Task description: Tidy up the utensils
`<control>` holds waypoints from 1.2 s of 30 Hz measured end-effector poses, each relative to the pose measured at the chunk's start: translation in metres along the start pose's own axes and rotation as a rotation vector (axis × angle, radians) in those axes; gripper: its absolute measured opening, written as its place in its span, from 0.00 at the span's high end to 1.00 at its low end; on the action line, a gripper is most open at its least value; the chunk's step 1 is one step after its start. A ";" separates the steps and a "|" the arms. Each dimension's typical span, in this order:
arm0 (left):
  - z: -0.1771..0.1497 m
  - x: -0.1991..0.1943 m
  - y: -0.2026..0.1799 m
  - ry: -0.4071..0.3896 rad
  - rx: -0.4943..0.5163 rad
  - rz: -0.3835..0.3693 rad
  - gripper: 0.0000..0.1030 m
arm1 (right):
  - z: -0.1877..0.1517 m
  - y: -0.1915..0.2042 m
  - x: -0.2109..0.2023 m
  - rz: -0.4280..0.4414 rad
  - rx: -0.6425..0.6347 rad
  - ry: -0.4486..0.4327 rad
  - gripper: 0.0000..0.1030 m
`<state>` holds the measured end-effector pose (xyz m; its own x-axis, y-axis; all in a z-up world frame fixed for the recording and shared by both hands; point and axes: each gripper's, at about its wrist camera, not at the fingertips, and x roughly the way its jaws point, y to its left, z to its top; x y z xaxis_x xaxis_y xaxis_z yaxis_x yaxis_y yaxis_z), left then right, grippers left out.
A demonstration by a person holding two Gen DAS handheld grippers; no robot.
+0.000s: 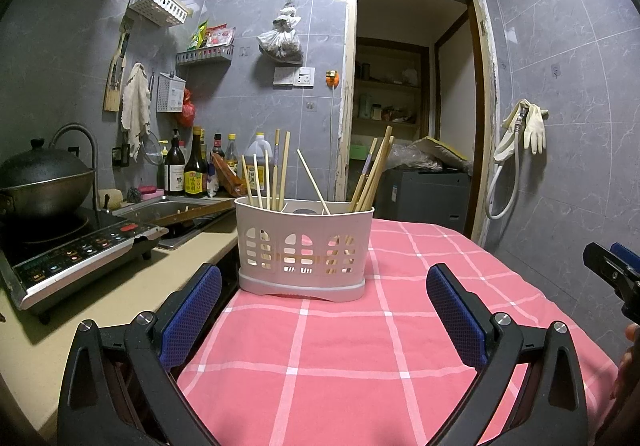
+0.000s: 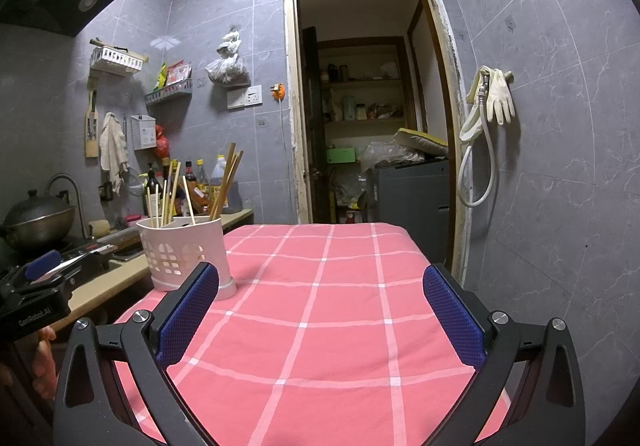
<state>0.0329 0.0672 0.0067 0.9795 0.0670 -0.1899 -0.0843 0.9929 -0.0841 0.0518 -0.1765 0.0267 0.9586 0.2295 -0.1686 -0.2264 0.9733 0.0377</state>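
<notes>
One white utensil holder (image 1: 303, 248) stands upright on the pink checked tablecloth (image 1: 344, 346), near the cloth's left edge beside the counter (image 1: 100, 294). It has three compartments. Left compartment: I count five chopsticks (image 1: 276, 173), roughly upright. Middle: one thin stick (image 1: 313, 181), leaning left. Right: a tight bundle of wooden chopsticks (image 1: 374, 173) leaning right, four or so; they overlap too much for a firm count.

My left tongs (image 1: 324, 308) hover low over the cloth, blue pads spread wide, nothing between them. The holder sits straight ahead of them, centred in the gap, near but not touching.

My right tongs (image 2: 320, 310) are likewise spread apart and hold nothing. From the right wrist view the holder (image 2: 186, 254) stands ahead and to the left, partly behind the left finger (image 2: 188, 314); bare cloth lies between the pads.

On the counter: one induction hob (image 1: 76, 250), one lidded wok (image 1: 42, 177).
</notes>
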 end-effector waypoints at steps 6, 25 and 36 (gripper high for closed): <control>0.000 0.000 0.000 0.000 0.001 -0.001 0.02 | 0.000 0.000 0.000 -0.001 0.000 -0.001 0.00; 0.000 0.000 0.000 -0.001 0.001 0.000 0.02 | 0.000 0.000 0.000 -0.001 0.001 0.000 0.00; 0.005 -0.001 -0.002 0.006 -0.002 0.005 0.02 | 0.000 0.000 0.000 -0.001 0.001 0.000 0.00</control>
<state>0.0332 0.0657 0.0116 0.9780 0.0716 -0.1961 -0.0897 0.9923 -0.0853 0.0517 -0.1760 0.0266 0.9588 0.2286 -0.1688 -0.2253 0.9735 0.0384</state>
